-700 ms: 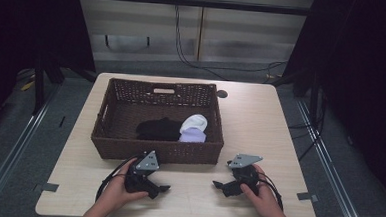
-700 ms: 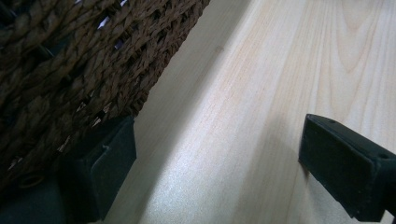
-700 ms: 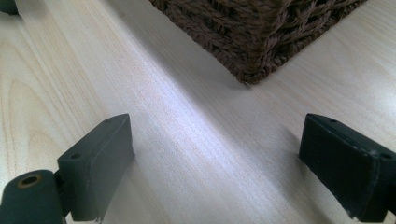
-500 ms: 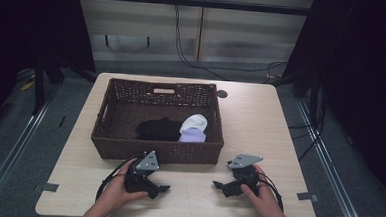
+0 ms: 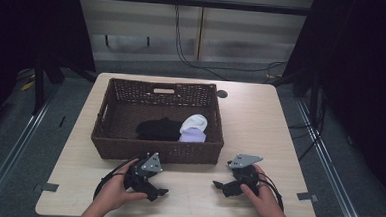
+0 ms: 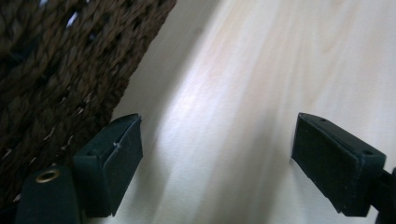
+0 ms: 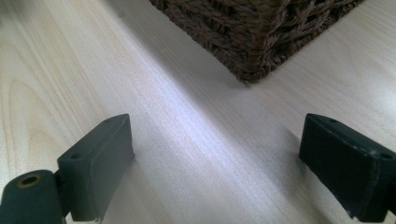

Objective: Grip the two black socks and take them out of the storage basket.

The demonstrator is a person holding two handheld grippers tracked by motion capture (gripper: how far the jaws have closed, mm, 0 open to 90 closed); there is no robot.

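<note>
A dark brown wicker basket (image 5: 109, 114) stands on the light wooden table (image 5: 260, 122). Inside it lie a black cloth (image 5: 157, 129) and a white and lavender cloth (image 5: 194, 128). My left gripper (image 5: 162, 192) rests on the table in front of the basket, held by a hand, and it is open with nothing between its pads (image 6: 114, 161). The basket wall (image 6: 56, 74) rises just left of its jaws. My right gripper (image 5: 217, 184) lies near the basket's front right corner (image 7: 252, 51), also open and empty.
A small dark hole (image 5: 222, 94) sits in the tabletop behind the basket. Bare table stretches to the right of the basket. Cables (image 5: 102, 186) trail from both grippers near the front edge. Dark curtains hang at both sides.
</note>
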